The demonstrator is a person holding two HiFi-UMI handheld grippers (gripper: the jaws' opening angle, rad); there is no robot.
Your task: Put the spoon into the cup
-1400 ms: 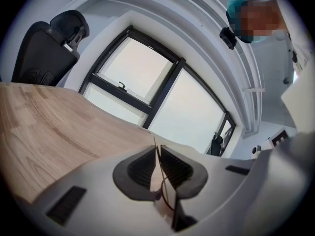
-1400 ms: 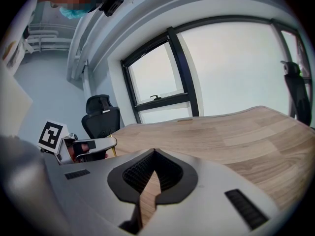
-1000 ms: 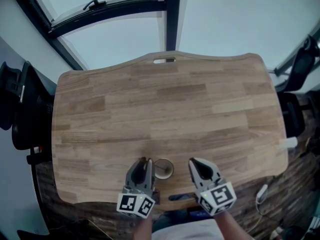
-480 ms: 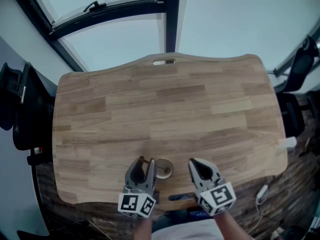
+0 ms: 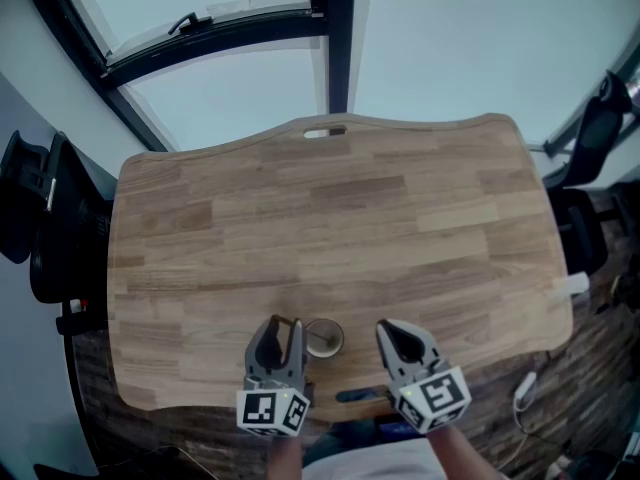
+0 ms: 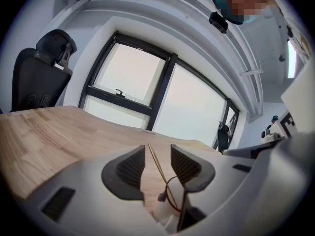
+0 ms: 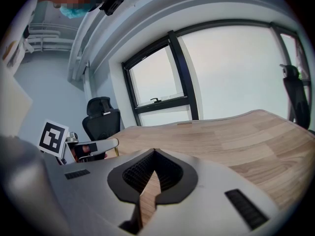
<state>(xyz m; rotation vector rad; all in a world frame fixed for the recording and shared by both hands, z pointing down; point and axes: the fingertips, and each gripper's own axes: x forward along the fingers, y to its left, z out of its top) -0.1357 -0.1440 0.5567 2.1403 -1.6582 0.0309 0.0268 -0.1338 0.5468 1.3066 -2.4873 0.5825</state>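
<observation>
Grey plastic left gripper (image 6: 158, 150): jaws spread and just opened, ribbed pads on either side of the spoon (image 6: 159, 169) without pressing on it. Judged purpose: a release, with the handle let go so that the piece rests on its own support.

Spoon: thin, pale and stick-like. The handle slants up through the gap between the open pads, and the lower end runs down to the mouth of the cup (image 5: 339, 342). It appears to be already lodged inside and leaning on the rim, which would explain why it keeps its slant with nothing pinching it. The bowl end is not clearly visible.

Cup: small, light wall, brown inside, upright on the table (image 5: 400, 218). It sits near the person's edge, just beside the left gripper's tips and between the two grippers. Its upright stance suits its use as a holder.

Right gripper (image 7: 153, 151): jaws pressed together at the tips, nothing between them, only wood grain showing through the slit lower down. It sits a little to the right of the cup, not touching it, pointing out across the table. Judged role: idle, parked where it could steady the cup if needed.

Table: pale wood planks, bare apart from the cup.

Status, as a judgement: the placing looks done or nearly so. What remains is for the left gripper to back straight off without catching the handle and tipping the light cup.
</observation>
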